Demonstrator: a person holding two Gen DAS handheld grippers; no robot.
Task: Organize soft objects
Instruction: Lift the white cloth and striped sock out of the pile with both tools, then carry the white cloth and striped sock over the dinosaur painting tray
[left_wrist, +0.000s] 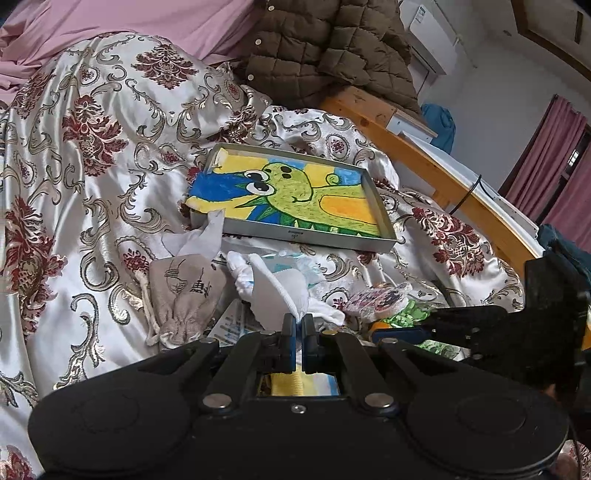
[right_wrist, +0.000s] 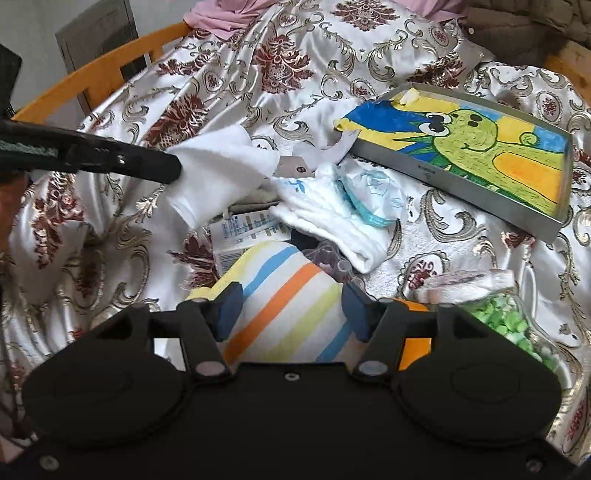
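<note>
My left gripper (left_wrist: 298, 320) is shut on a white cloth (left_wrist: 277, 291) and holds it above the pile; in the right wrist view the cloth (right_wrist: 218, 166) hangs from its fingers (right_wrist: 162, 168). My right gripper (right_wrist: 291, 310) is open, its pads on either side of a striped towel (right_wrist: 280, 295) without visibly pressing it. A metal tray (left_wrist: 317, 236) lined with a dinosaur towel (left_wrist: 295, 192) lies on the patterned bedspread (left_wrist: 92, 166); the tray also shows in the right wrist view (right_wrist: 461, 192). A white sock (right_wrist: 332, 221) and a diaper (right_wrist: 373, 199) lie in the pile.
A grey drawstring pouch (left_wrist: 184, 295) lies left of the pile. A bag of green pieces (right_wrist: 506, 321) sits at right. A brown padded jacket (left_wrist: 325, 48) hangs over the wooden bed frame (left_wrist: 424, 158). A printed packet (right_wrist: 243, 229) lies under the cloths.
</note>
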